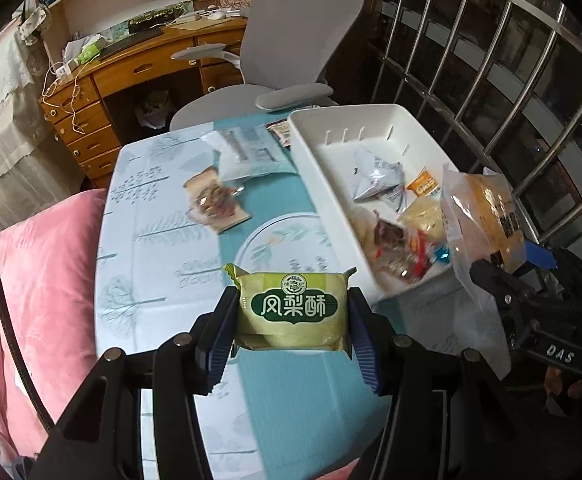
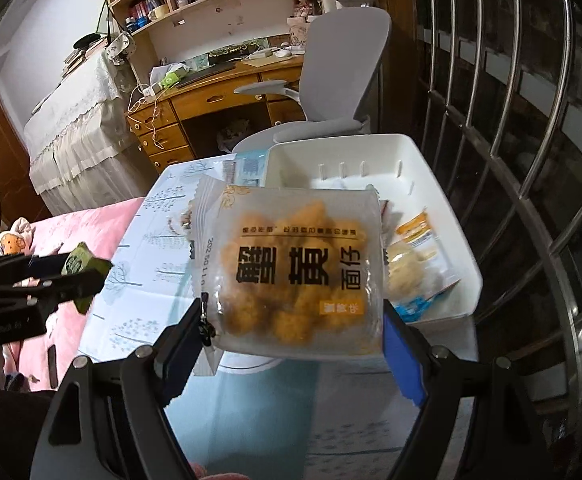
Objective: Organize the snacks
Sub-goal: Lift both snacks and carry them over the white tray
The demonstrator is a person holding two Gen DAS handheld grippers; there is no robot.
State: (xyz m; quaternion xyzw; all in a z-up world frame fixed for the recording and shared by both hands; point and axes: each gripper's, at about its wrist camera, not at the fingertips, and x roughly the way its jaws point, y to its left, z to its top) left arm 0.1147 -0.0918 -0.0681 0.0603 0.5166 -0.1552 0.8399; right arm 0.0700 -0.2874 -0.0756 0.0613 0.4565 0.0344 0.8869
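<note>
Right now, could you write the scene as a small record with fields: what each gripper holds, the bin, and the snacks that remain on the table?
left gripper: shut on the green pastry pack
right gripper: shut on the clear noodle snack bag
white bin: on the table, at its right side, already holds several snack packets
table: blue cloth with tree print
snacks outside the bin: a brown packet, a clear pouch behind it, and a dark packet against the bin's far left wall
</note>
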